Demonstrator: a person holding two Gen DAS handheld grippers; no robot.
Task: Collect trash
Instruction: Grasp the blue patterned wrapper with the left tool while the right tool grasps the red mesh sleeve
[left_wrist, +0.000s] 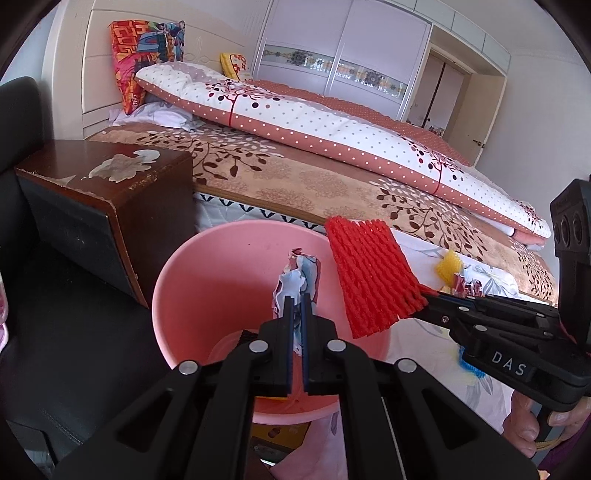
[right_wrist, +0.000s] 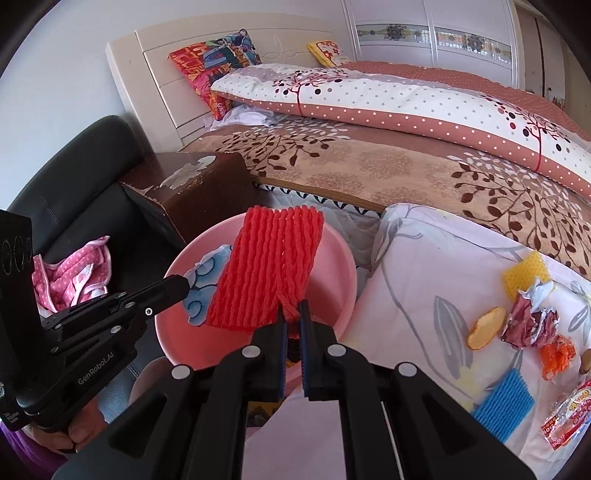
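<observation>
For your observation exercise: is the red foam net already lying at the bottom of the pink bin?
No, the right gripper holds the red foam net above the pink bin.

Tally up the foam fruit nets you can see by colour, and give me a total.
Red: 1, the red net, held by the right gripper over the pink bin
Yellow: 1, the yellow net on the bed
Blue: 1, the blue net on the bed
Total: 3
</observation>
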